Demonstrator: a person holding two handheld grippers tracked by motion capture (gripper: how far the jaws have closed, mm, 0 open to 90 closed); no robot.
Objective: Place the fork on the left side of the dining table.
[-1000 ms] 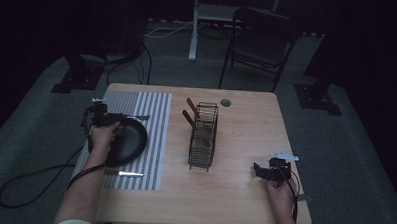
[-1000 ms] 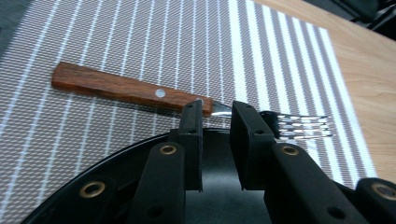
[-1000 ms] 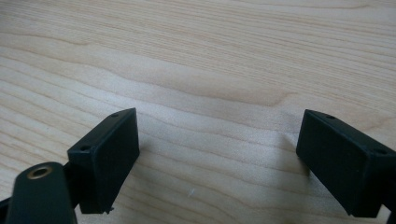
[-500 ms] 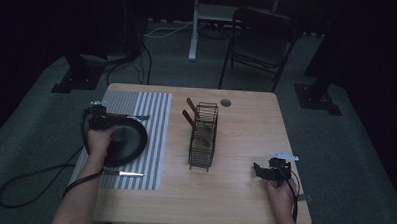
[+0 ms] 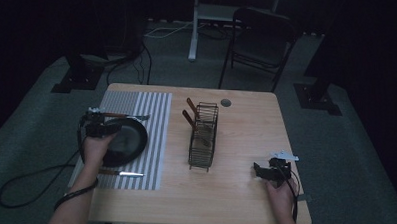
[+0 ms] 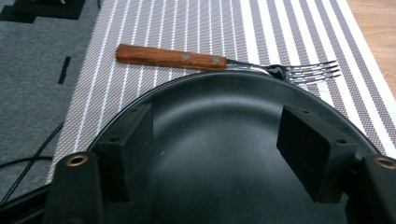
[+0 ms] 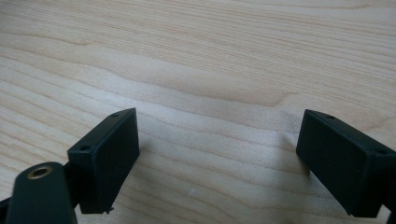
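A black plate (image 5: 131,139) lies on the striped placemat (image 5: 159,110) at the table's left. A wooden-handled fork (image 5: 120,115) rests on the mat along the plate's far rim, seen close in the left gripper view as the fork (image 6: 187,59) beyond the plate (image 6: 224,116). My left gripper (image 5: 103,126) hovers over the plate's left part; its jaws have just been opening, and the left gripper (image 6: 219,137) now stands open with nothing between the pads. My right gripper (image 5: 258,170) rests at the table's near right, and the right gripper (image 7: 217,154) is open over bare wood.
A knife (image 5: 122,173) lies on the mat in front of the plate. A black wire rack (image 5: 204,139) stands mid-table with wooden-handled utensils (image 5: 190,111) leaning out of it. A chair (image 5: 261,39) stands beyond the table's far edge. A cable (image 5: 29,178) trails off the left side.
The left hand has shifted slightly left and toward the person, and its gripper has drawn back from the fork. The right hand has not moved.
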